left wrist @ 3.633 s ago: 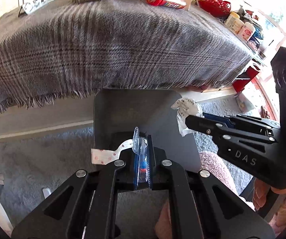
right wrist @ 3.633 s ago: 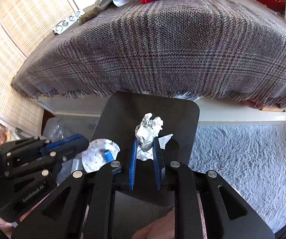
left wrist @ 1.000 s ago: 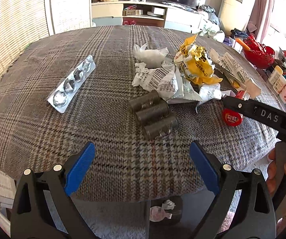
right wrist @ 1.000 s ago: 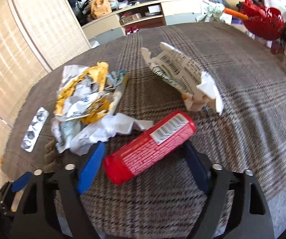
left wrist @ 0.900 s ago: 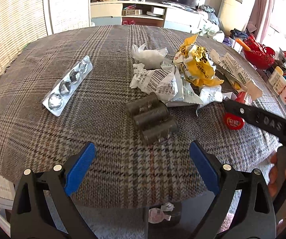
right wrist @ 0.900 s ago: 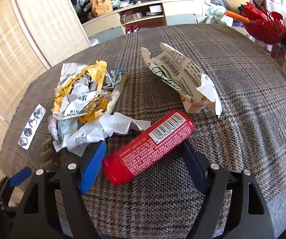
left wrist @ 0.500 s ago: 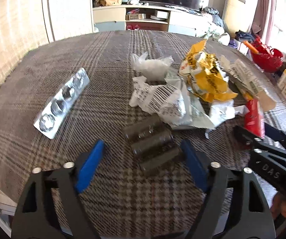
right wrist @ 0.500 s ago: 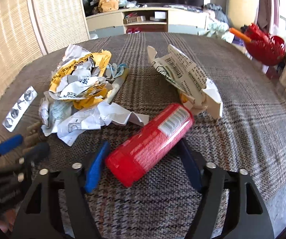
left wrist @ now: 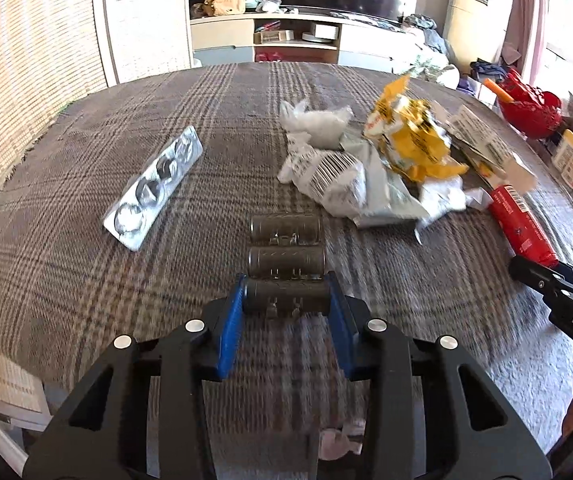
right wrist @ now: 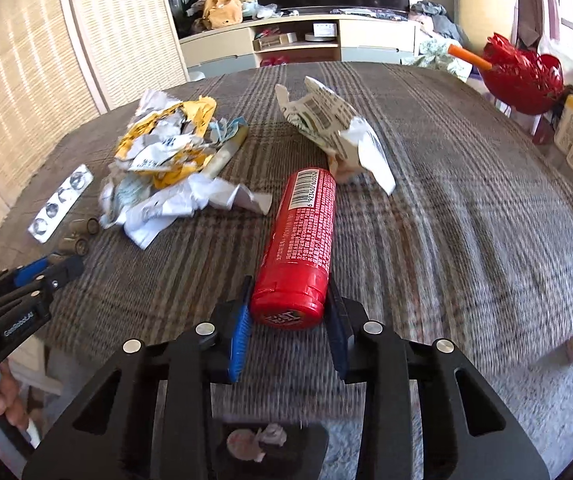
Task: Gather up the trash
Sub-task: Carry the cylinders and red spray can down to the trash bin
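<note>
On the left side of the plaid-cloth-covered tabletop (left wrist: 86, 272), the left tool (left wrist: 285, 304) is closing its blue-padded jaws around the nearest of three dark cylindrical rolls (left wrist: 285, 301) lying in a row. That roll is lying crosswise to the tool, its long axis running from pad to pad, so the pads are meeting its two flat ends; they look to be just touching or nearly so, and I cannot tell whether the grip is firm yet. The silver blister pack (left wrist: 154, 188) is sitting well off to the left, untouched, and the heap of crumpled white and yellow wrappers (left wrist: 370, 168) is lying beyond to the right.

Further right, the right tool (right wrist: 288, 308) is closing on the red cylindrical tube with a barcode label (right wrist: 302, 240). Here the long axis is pointing away from the tool, the capped end nearest, so the jaws are bracketing its round sides near the cap. Each tool is already at its own piece.
</note>
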A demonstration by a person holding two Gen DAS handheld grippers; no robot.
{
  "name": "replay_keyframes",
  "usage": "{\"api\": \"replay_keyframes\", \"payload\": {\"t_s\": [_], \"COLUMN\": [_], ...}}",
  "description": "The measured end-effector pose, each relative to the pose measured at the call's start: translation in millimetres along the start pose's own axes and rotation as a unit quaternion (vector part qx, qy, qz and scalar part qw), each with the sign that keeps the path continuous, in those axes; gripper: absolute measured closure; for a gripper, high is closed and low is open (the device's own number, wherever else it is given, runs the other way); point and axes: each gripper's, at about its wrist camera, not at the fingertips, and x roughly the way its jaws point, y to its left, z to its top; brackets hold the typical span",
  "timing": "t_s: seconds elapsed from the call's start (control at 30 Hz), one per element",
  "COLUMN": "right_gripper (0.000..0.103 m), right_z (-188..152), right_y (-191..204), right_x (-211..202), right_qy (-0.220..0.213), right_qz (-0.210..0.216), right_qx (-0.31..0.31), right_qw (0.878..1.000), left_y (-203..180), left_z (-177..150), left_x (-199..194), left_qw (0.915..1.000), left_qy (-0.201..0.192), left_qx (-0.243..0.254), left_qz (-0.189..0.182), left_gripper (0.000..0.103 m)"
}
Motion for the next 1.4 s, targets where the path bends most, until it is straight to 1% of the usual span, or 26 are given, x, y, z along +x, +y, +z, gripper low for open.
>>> {"api": "replay_keyframes", "payload": {"t_s": [0.27,0.37,0.47,0.67,0.8,1.07,1.4], "right_gripper": [0.069,0.069,0.070,0.070,0.070,0.070,0.070], "right_z": [-31,-43,-54,-80,-96,-120,-146], "right_y": [1,2,4,7,10,14,10], "right_x": [-30,-37,-42,-57,-59,-47,-30], "right_qy": [0.011,0.021,0.028,0.040,0.052,0.089,0.136], "right_qz": [0.032,0.043,0.042,0.048,0.057,0.062,0.067], "right_qx": [0.010,0.012,0.008,0.001,0.001,0.005,0.026], "right_qw": [0.999,0.999,0.999,0.998,0.997,0.994,0.988], "left_y": [-10,-15,-17,-23,-30,-39,-52], "left_z": [-35,-48,-64,-89,-107,-138,-175], "left_x": [-28,-39,-48,-65,-70,-60,-42], "left_qw": [0.9995,0.9992,0.9988,0.9980,0.9972,0.9948,0.9896], "left_qy": [0.012,0.013,0.019,0.022,0.030,0.060,0.102], "left_qx": [0.026,0.031,0.026,0.034,0.041,0.048,0.061], "left_qz": [-0.016,-0.021,-0.036,-0.049,-0.055,-0.066,-0.081], "left_gripper": [0.066,0.066,0.067,0.067,0.067,0.067,0.067]}}
